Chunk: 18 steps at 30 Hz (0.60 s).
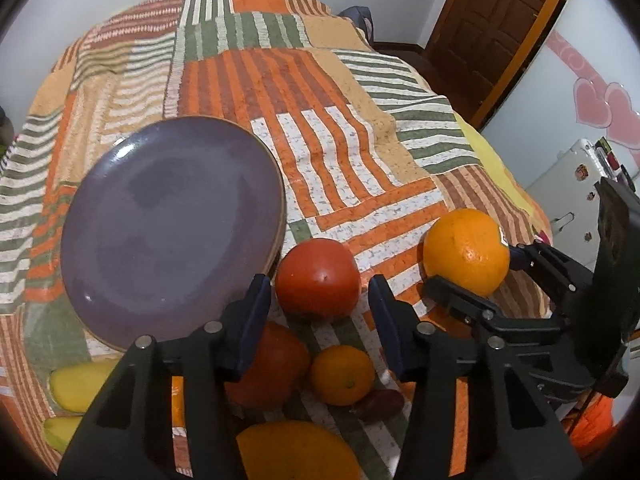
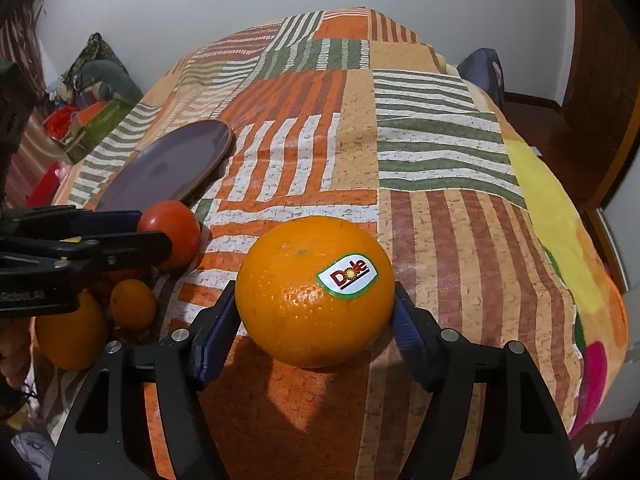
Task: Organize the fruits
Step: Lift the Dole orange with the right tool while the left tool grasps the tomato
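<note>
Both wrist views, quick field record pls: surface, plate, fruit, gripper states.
surface: patchwork striped bedspread
plate: purple plate, nothing on it
right gripper: shut on Dole orange
left gripper: open, near red tomato, not touching
loose fruit: small orange, second red fruit, yellow pieces

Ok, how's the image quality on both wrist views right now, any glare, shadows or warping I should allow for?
Left wrist view: heavy fisheye bending and dark corners; soft sheen on the purple plate; a small glint on the tomato; nearest fruit at the bottom edge is soft. Right wrist view: same warping; the Dole orange is sharp, with a small highlight and a dark shadow on the cloth beneath.
</note>
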{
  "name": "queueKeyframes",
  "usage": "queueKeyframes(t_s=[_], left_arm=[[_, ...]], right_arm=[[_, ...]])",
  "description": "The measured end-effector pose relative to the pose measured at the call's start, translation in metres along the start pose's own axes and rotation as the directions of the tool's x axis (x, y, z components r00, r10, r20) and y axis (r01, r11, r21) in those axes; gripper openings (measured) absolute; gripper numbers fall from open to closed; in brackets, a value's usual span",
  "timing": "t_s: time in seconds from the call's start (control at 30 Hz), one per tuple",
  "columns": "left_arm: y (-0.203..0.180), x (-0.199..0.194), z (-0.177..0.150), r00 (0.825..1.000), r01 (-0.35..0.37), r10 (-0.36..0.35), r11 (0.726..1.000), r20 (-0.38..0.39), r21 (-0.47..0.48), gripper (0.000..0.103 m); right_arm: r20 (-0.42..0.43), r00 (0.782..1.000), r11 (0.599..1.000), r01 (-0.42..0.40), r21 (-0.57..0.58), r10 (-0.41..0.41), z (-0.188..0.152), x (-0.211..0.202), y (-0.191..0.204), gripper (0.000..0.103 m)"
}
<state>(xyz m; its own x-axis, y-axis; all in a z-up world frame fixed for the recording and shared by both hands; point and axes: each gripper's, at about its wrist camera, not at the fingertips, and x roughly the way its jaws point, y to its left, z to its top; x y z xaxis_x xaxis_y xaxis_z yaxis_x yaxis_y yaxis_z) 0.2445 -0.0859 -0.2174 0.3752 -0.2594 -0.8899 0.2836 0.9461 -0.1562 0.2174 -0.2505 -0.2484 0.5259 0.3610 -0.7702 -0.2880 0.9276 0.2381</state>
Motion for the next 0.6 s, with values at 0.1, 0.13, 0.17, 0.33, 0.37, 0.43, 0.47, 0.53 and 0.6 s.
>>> queueKeyframes(t_s=[0.1, 0.13, 0.17, 0.33, 0.37, 0.43, 0.47, 0.53, 0.6], left_arm=[[-0.001, 0.004, 0.003, 1.000, -0.004, 0.004, 1.000, -0.007, -0.004, 0.049], [-0.003, 0.004, 0.004, 1.000, -0.014, 0.014, 1.000, -0.004, 0.005, 0.049], [-0.005, 0.005, 0.004, 1.000, -0.023, 0.023, 1.000, -0.002, 0.013, 0.049], [-0.010, 0.006, 0.006, 0.998, -0.064, 0.064, 0.997, 0.011, 0.039, 0.044], [-0.010, 0.006, 0.005, 0.998, -0.063, 0.063, 0.997, 0.012, 0.038, 0.044], [-0.009, 0.005, 0.005, 0.998, -0.059, 0.058, 0.998, 0.012, 0.036, 0.044], [-0.008, 0.004, 0.005, 0.998, -0.056, 0.056, 0.998, 0.013, 0.033, 0.044], [-0.008, 0.002, 0.004, 0.999, -0.043, 0.043, 0.999, 0.014, 0.027, 0.043], [-0.007, -0.003, 0.004, 0.999, -0.034, 0.034, 0.999, 0.025, 0.023, 0.043]], right_arm=[[0.004, 1.000, 1.000, -0.001, 0.001, 0.001, 0.001, 0.000, 0.000, 0.067], [0.005, 1.000, 1.000, -0.005, 0.003, 0.005, 0.001, -0.001, 0.000, 0.067], [0.006, 1.000, 1.000, -0.009, 0.004, 0.009, 0.001, -0.001, -0.001, 0.067], [0.019, 1.000, 1.000, -0.016, 0.004, 0.016, 0.003, -0.004, 0.000, 0.067], [0.023, 1.000, 1.000, -0.017, 0.003, 0.017, 0.003, -0.005, 0.000, 0.067], [0.030, 0.999, 1.000, -0.018, -0.001, 0.018, 0.004, -0.008, 0.001, 0.067], [0.033, 0.999, 1.000, -0.018, -0.003, 0.018, 0.005, -0.009, 0.002, 0.067], [0.040, 0.999, 1.000, -0.016, -0.009, 0.016, 0.007, -0.010, 0.004, 0.067], [0.045, 0.999, 1.000, -0.013, -0.014, 0.014, 0.009, -0.012, 0.005, 0.067]])
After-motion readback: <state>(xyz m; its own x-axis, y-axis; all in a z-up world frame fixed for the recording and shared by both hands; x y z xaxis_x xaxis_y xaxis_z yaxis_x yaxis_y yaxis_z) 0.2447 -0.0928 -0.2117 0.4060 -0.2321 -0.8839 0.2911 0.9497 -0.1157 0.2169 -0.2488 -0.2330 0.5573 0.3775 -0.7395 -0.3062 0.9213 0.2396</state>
